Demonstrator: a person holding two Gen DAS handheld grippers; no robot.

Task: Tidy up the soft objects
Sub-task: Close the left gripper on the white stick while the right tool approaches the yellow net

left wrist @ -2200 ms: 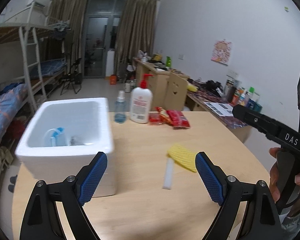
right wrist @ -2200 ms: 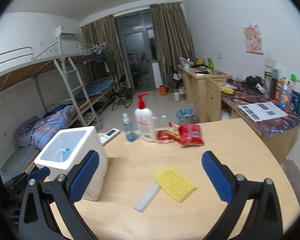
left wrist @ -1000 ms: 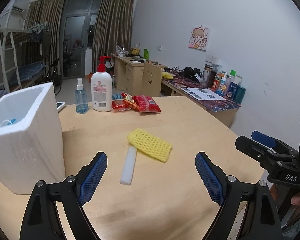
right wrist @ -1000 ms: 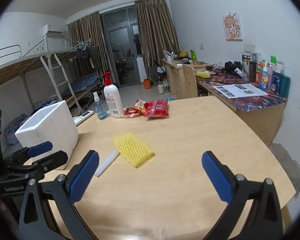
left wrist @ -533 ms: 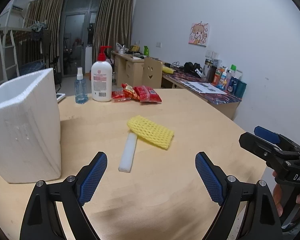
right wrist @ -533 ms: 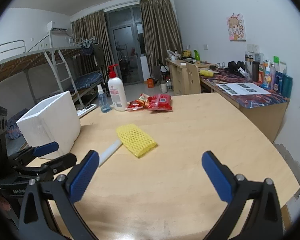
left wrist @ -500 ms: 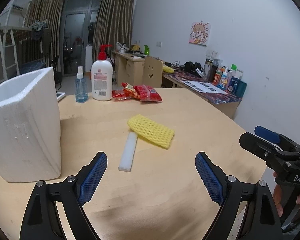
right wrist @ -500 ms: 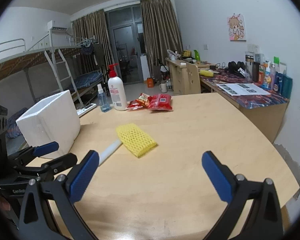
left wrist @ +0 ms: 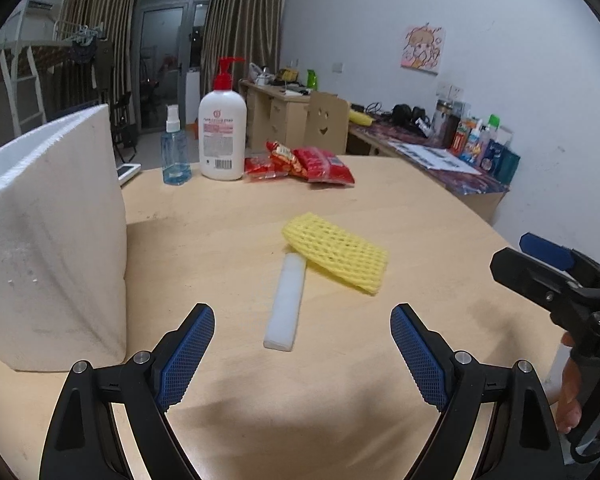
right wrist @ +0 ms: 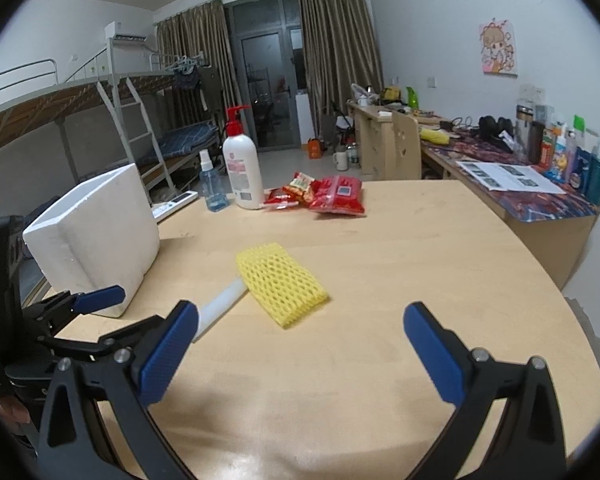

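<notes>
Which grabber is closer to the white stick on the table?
Left. The left gripper hovers open just short of the white foam strip, which lies straight ahead between its fingers. The right gripper is open too, off to the side, facing the yellow foam net.

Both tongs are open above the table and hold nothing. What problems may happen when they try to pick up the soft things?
1. The yellow foam net sleeve lies over one end of the white foam strip, so lifting either may drag the other.
2. Both lie flat on the wooden table; the open left tongs may scrape it or miss.
3. The right tongs hover beside the left, so they might collide.
</notes>
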